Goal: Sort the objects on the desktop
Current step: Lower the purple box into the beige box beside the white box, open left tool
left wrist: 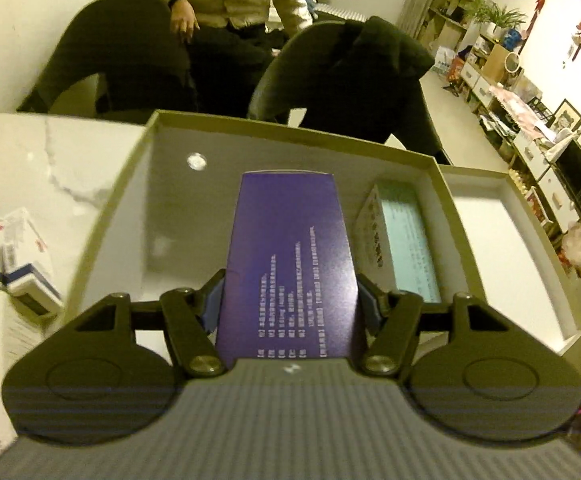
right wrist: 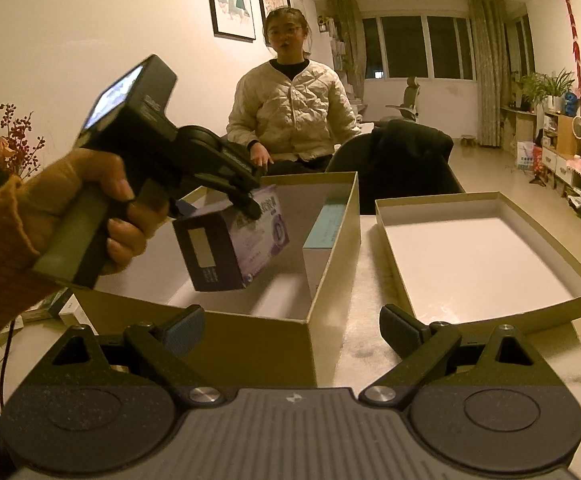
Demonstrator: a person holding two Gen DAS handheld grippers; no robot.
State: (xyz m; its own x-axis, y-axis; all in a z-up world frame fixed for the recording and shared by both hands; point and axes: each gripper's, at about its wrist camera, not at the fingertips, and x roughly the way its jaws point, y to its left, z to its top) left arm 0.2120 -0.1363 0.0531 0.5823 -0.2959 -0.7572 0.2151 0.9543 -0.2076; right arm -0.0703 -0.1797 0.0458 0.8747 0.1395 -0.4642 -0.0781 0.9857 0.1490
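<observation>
1. Gripping the purple box (left wrist: 290,264) between my left fingers (left wrist: 215,300), I have the blue pads pressed against both of its long sides, the white print facing up at me.
2. My left gripper (right wrist: 226,196) hangs above the deep cardboard box (right wrist: 330,280), nose tilted down, so the purple box (right wrist: 232,240) floats over the open interior without touching the floor of it.
3. Inside that deep box, hard against its right wall, a pale green carton (left wrist: 406,240) stands on edge.
4. Just right of the deep box lies the shallow lid (right wrist: 486,256), white inside, resting on the tabletop (right wrist: 364,320).
5. My right gripper (right wrist: 292,330) sits on the near side of the deep box, its fingers (right wrist: 400,326) spread apart with nothing between them.
6. Left of the deep box, a few small white and blue cartons (left wrist: 22,264) lie on the tabletop.
7. Beyond the deep box, a person in a pale quilted jacket (right wrist: 290,116) sits behind two dark chairs (left wrist: 346,76).
</observation>
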